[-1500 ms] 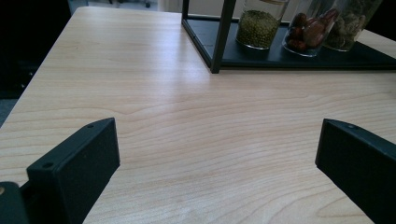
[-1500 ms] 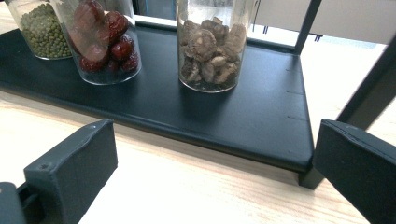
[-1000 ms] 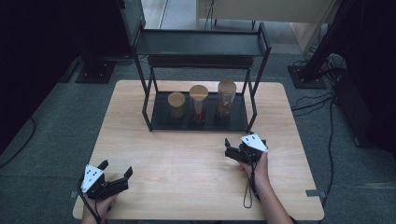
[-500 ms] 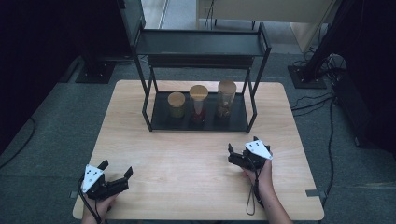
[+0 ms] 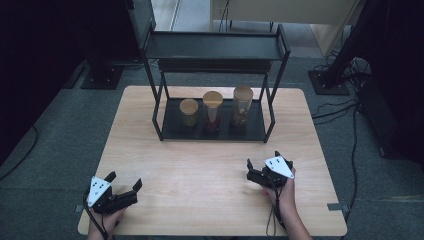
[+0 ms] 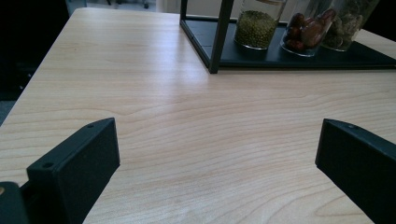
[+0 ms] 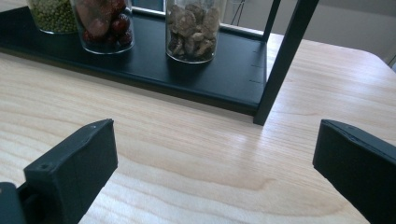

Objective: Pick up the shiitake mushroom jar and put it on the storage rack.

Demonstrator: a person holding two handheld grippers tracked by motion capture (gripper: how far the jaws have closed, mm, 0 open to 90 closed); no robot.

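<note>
While left waits, right hand-held gripper (image 5: 262, 171) nearer.

We see a pale wooden table (image 5: 200, 165) on grey carpet (image 5: 55, 150). At the table's 10 o'clock we find a black stand base (image 5: 102, 77), and at 2 o'clock another base (image 5: 327, 82). At 3 o'clock, black cables (image 5: 356, 130) trail across the carpet.

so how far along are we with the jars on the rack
Done: three jars stand side by side on the rack's bottom shelf. In hand: nothing; the left gripper and right gripper both sit open over bare table, clear of the rack. Left: the top shelf is bare, so any jar move has not started.
</note>
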